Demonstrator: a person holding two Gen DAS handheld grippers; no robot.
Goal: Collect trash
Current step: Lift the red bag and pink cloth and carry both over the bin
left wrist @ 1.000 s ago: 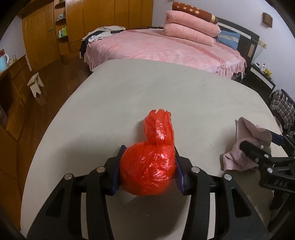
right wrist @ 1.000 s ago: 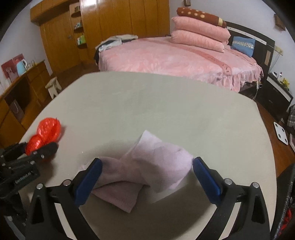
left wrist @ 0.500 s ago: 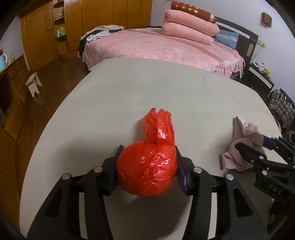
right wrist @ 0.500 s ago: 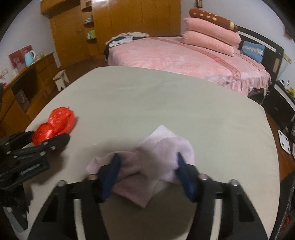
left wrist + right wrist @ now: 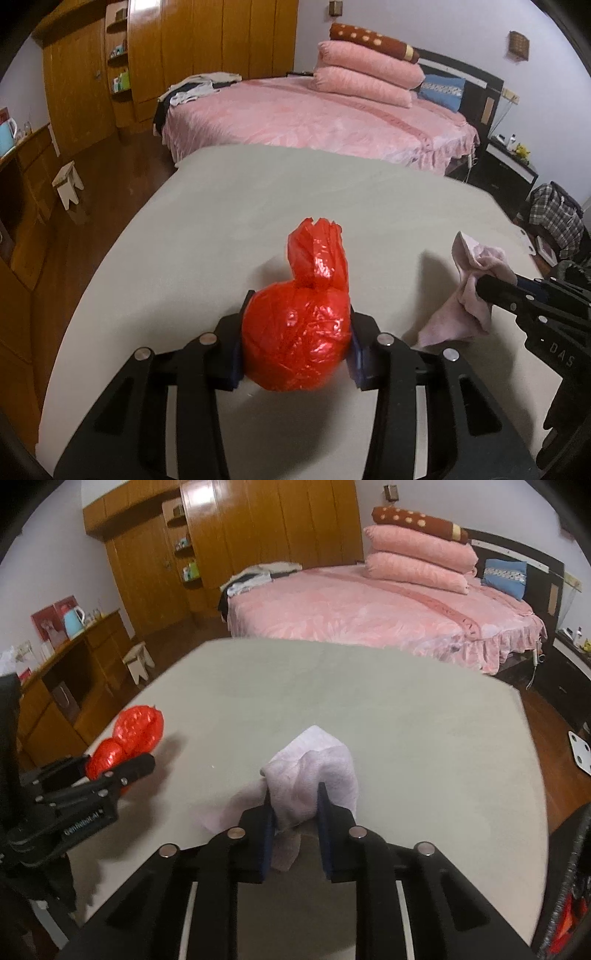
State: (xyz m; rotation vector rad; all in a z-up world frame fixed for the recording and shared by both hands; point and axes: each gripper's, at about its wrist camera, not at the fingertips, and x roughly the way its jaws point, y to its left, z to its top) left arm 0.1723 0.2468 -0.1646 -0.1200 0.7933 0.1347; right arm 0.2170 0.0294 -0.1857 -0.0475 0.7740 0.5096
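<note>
A tied red plastic bag [image 5: 297, 332] sits between the blue pads of my left gripper [image 5: 295, 345], which is shut on it, its jaws still closing; the bag hangs just above the grey table [image 5: 258, 206]. The same red bag [image 5: 125, 742] and left gripper [image 5: 110, 779] show at the left of the right wrist view. My right gripper [image 5: 293, 812] is closing on a crumpled pale pink tissue [image 5: 314, 771], bunched between its pads and lifted, one corner trailing toward the table. That tissue [image 5: 469, 295] appears at the right of the left wrist view.
The grey table [image 5: 406, 720] fills the foreground. Beyond its far edge stands a pink bed [image 5: 314, 114] with stacked pillows. Wooden wardrobes [image 5: 258, 535] line the back wall, a small stool [image 5: 68, 184] and a low cabinet [image 5: 74, 672] stand at the left on the wooden floor.
My right gripper went from wide open around the flat tissue to shut on it, bunching and lifting it. My left gripper rose a little with the red bag.
</note>
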